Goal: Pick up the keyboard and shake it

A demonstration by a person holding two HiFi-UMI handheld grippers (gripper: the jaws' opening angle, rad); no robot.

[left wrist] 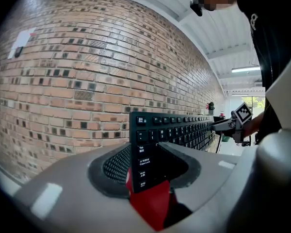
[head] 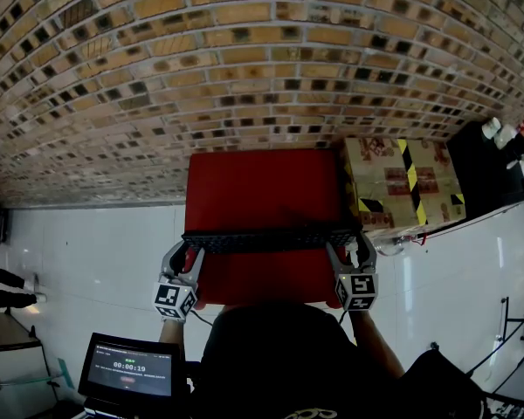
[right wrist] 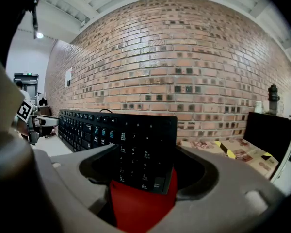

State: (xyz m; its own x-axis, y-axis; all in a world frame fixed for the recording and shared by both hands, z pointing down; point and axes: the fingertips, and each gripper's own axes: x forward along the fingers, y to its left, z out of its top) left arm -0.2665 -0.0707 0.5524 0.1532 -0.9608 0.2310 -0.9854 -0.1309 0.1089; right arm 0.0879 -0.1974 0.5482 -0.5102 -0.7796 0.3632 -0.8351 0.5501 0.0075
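- Keyboard (head: 271,238) is black and full-size. It's held by both ends over a red bench (head: 262,177), turned up on its long edge, so the head view only gets a thin dark strip of it.
- Left tongs (head: 185,253) are clamped on the keyboard's left end. In the left gripper view the end with the Tab and Caps Lock keys sits right between the two grey jaws, and the pads press on it from both sides.
- Right tongs (head: 349,250) are clamped on the other end the same way. The right gripper view shows the number-pad end wedged between its jaws, which stand fairly wide around it.
- Both gripper views look along the key face, with the rows of keys running off toward the opposite tongs.
- Red bench top shows under the keyboard's lower edge in both gripper views. The keyboard looks lifted clear, though none of the views really shows a gap.
- Brick wall (head: 244,59) fills the background behind the bench.
- Cardboard boxes (head: 402,182) with yellow-and-black tape sit just right of the bench, and a black cabinet (head: 485,168) is further right.
- Small screen (head: 129,369) showing a timer sits bottom left, near the person, over a glossy white floor (head: 96,260).
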